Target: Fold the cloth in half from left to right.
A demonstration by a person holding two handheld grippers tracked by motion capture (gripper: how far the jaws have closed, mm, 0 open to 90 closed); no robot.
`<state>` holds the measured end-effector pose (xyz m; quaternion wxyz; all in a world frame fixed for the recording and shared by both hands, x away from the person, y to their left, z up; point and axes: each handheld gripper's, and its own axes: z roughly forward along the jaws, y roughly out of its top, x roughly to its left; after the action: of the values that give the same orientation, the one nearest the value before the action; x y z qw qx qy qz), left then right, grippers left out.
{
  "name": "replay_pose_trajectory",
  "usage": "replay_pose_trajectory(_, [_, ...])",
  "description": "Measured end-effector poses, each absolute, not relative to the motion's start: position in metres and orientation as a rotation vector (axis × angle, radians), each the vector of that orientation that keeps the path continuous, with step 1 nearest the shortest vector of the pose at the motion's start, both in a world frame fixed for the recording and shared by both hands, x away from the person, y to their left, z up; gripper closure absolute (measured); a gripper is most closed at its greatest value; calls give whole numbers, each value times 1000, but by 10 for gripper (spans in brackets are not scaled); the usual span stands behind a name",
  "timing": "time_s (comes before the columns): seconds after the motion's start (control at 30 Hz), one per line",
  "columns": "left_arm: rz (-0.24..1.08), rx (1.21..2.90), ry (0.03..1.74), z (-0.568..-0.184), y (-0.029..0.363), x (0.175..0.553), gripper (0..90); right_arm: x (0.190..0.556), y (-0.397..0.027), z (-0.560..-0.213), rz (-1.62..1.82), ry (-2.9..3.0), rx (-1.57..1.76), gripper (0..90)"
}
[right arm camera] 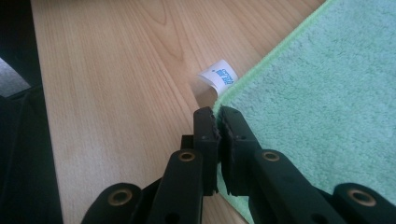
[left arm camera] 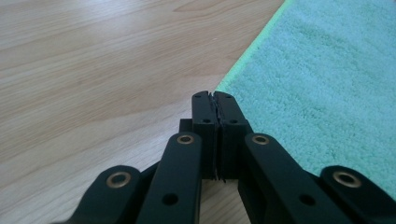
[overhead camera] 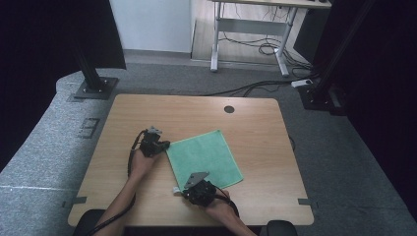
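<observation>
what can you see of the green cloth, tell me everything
The green cloth is a square of fluffy, towel-like fabric with a lighter stitched hem, lying flat on the wooden table, turned askew to its edges. A small white label with blue print sticks out at its near corner. The left tool is shut at its left corner; the right tool is shut on the hem by the label.

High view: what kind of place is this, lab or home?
Most likely a lab or recording setup. A bare wooden table stands on grey carpet, flanked by black curtains on stands with floor plates. Behind it stands an adjustable desk with loose cables underneath.
</observation>
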<state>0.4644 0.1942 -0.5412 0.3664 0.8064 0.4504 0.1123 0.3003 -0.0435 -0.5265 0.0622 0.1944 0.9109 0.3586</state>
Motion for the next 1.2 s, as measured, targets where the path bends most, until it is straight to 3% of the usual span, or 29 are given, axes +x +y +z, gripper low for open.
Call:
replay_pose_trajectory(0.37, [291,2004,1194,-525,209,460,882,301,-26,-515,1139,2763,542,842])
replay_pose_trajectory(1.2, [340,1978,1074,-499,143,486,883,313,-99,-499,1182,2614,725,845])
